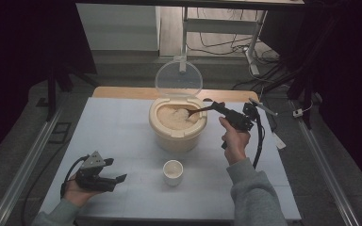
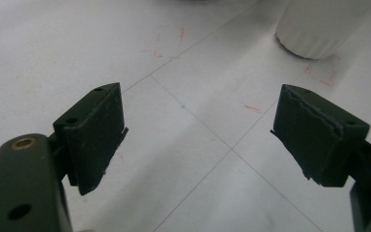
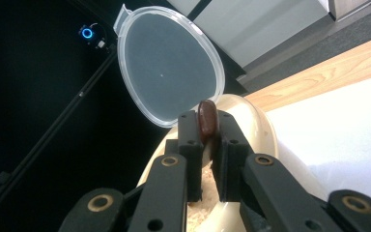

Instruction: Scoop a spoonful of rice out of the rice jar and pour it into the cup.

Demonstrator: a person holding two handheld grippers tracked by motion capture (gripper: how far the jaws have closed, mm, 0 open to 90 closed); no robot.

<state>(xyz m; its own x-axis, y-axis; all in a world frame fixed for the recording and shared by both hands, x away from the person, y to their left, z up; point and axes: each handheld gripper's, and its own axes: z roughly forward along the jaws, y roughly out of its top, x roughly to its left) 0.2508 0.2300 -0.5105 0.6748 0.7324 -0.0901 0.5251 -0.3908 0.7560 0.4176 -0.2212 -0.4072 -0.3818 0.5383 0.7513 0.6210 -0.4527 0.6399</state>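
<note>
**A:** What are your tongs doing right now?

**B:** My right gripper [image 1: 215, 106] is clamped on the handle of a brown spoon [image 1: 199, 111]. In the right gripper view the spoon's dark, rounded end [image 3: 207, 118] stands up between my two black pads, which press on it from both sides with only the handle's thickness between them.

**A:** And where is the spoon itself?

**B:** In the high view it slants from my right hand [image 1: 234, 141] toward ten o'clock, and its bowl sits in the pale grains [image 1: 175, 118] inside the cream bucket [image 1: 177, 134]. The bucket stands near the middle of the white table [image 1: 122, 141], slightly toward twelve o'clock. Its clear round lid [image 1: 178, 78] is hinged open and stands upright at the twelve o'clock side of the rim.

**A:** Your left one?

**B:** My left gripper [image 1: 118, 178] rests low at about eight o'clock on the table, well apart from the bucket. Its jaws are spread wide with nothing between them; in the left gripper view I see only bare tabletop in the gap.

**A:** Anything else close by?

**B:** A small white cup [image 1: 173, 172] stands at six o'clock from the bucket, between my two hands. From the left gripper it shows at about one o'clock [image 2: 319, 29]. I cannot tell what is inside it.
</note>
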